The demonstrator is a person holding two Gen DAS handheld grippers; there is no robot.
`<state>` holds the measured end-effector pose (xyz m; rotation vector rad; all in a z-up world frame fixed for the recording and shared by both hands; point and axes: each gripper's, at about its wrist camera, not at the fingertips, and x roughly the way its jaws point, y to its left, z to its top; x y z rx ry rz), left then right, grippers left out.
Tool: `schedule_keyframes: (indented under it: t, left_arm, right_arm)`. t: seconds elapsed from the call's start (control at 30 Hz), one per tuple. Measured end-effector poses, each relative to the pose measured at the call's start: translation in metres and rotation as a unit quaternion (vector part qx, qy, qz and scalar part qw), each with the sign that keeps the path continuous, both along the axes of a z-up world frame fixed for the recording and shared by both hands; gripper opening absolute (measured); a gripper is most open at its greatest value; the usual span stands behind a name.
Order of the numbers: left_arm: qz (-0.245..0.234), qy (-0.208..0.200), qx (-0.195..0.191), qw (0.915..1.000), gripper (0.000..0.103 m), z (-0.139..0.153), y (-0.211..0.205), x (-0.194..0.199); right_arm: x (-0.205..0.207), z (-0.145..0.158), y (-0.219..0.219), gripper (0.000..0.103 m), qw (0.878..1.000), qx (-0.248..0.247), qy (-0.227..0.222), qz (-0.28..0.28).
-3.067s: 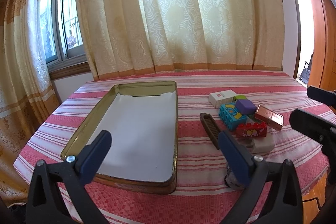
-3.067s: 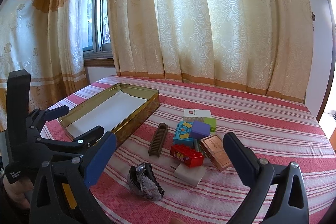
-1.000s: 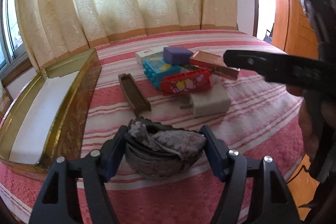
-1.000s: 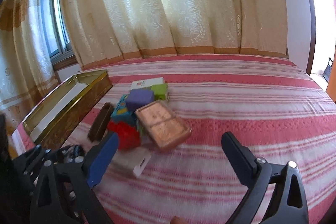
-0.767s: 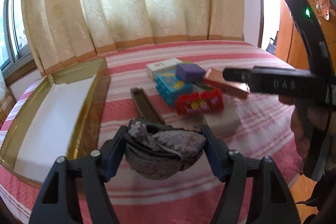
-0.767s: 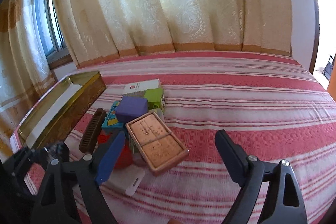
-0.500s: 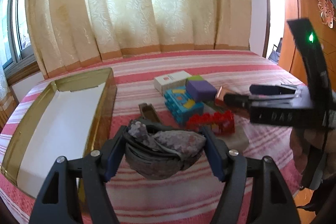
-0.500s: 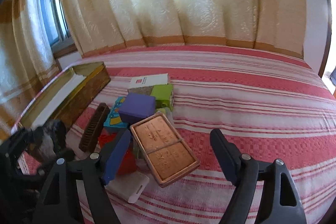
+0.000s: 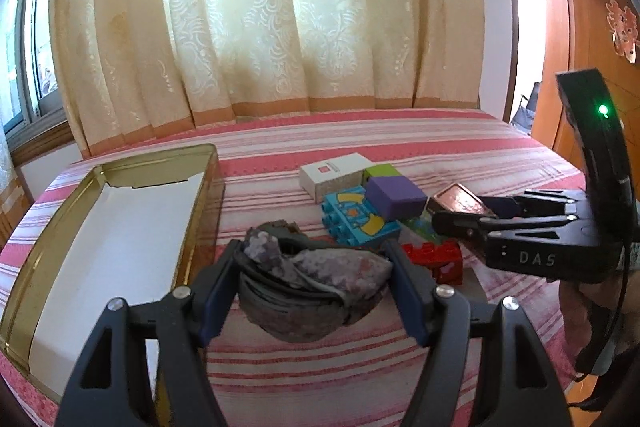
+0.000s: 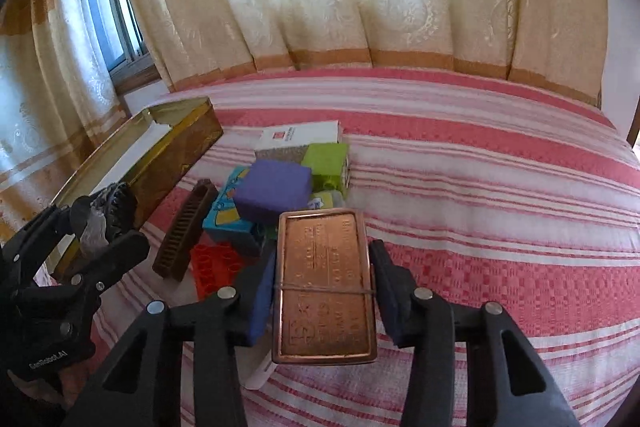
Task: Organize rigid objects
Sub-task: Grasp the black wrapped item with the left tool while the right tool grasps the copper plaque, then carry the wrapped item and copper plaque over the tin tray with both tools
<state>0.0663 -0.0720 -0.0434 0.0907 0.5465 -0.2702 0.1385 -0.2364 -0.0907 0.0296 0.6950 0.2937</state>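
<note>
Left gripper (image 9: 312, 291): black plastic frame, dark-blue finger pads (image 9: 408, 301), silver screws at the finger joints. Right gripper (image 10: 322, 297): same build — blue pads (image 10: 262, 297), silver screws. Seen from the left wrist view, the right unit's body carries white "DAS" lettering and a green LED on a black upright. White small-print label low on the left unit's body — hard to read. Bare skin behind both.

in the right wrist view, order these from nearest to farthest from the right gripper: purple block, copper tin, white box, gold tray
1. copper tin, between the right gripper fingers
2. purple block, just ahead, slightly left
3. white box, behind the pile
4. gold tray, far left; its far end lies about as deep as the white box
</note>
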Motion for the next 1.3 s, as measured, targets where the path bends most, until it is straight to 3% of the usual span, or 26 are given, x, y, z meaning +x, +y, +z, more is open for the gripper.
schedule_keyframes:
  t: [0.47, 1.3]
  left_arm:
    - [0.038, -0.054, -0.044, 0.9968, 0.07, 0.011, 0.02, -0.017]
    - [0.072, -0.073, -0.076, 0.9919, 0.07, 0.014, 0.042, -0.021]
  right_arm:
    - [-0.03, 0.022, 0.007, 0.047, 0.994, 0.015, -0.103, -0.015]
    - [-0.046, 0.03, 0.047, 0.047, 0.986, 0.026, -0.164, 0.009]
